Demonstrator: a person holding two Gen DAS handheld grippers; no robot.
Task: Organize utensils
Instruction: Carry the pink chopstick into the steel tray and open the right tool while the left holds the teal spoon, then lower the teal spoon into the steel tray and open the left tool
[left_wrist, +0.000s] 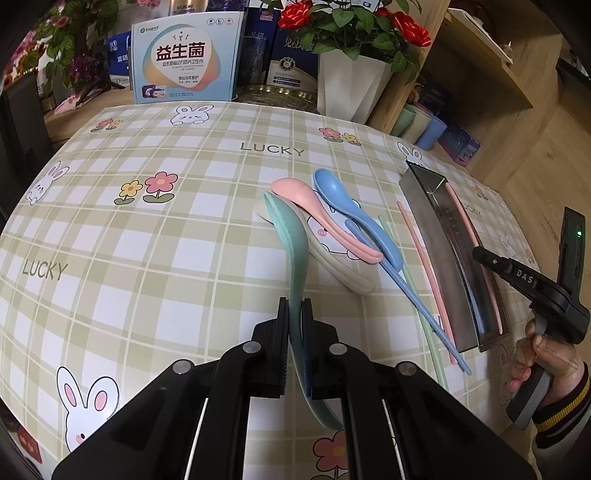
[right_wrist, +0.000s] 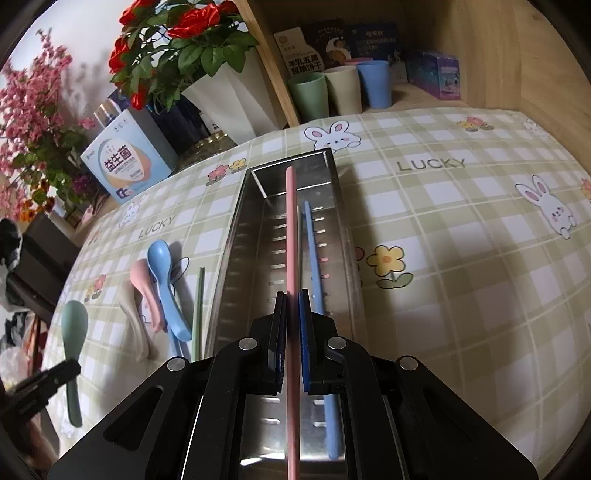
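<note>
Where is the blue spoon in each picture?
Left wrist view: the blue spoon lies right of center on the table, bowl pointing away, beside the pink spoon.
Right wrist view: the blue spoon lies at the left, bowl up, again beside the pink spoon.
Shared landmark: the metal tray, which sits right of the spoons in both views.

Spoons (left_wrist: 332, 218), tray (right_wrist: 236, 258) on table (left_wrist: 147, 240)

Left wrist view looks from left of the metal tray (left_wrist: 439, 236), close above the surface (left_wrist: 147, 240); right wrist view looks straight along the tray; both share it and the spoons
</note>
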